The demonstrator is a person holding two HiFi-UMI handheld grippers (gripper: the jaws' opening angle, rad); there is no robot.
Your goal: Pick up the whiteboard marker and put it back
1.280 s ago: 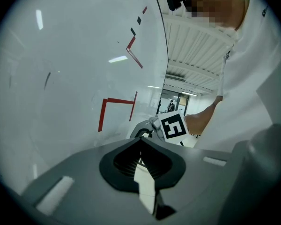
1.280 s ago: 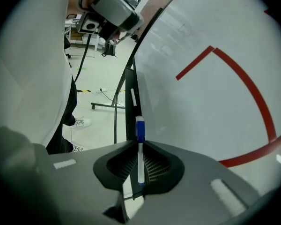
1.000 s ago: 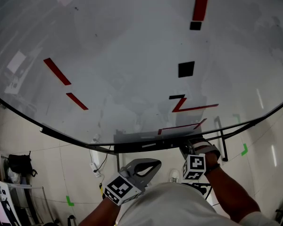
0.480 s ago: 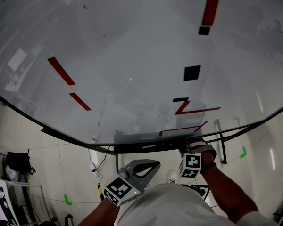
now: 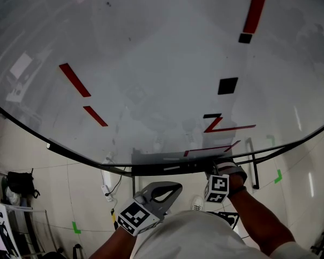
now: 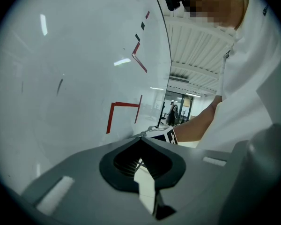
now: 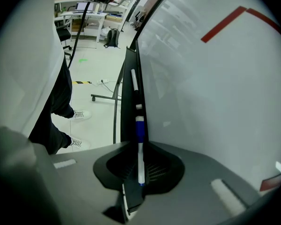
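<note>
Two grippers are held low, before the whiteboard [image 5: 151, 58]. The right gripper [image 7: 140, 149], forearm stretched forward, pinches the marker [image 7: 139, 128], which runs straight ahead between its jaws along the tray [image 7: 129, 102]. The left gripper [image 5: 175, 187] is tucked near the torso, jaws pressed together, empty.
</note>
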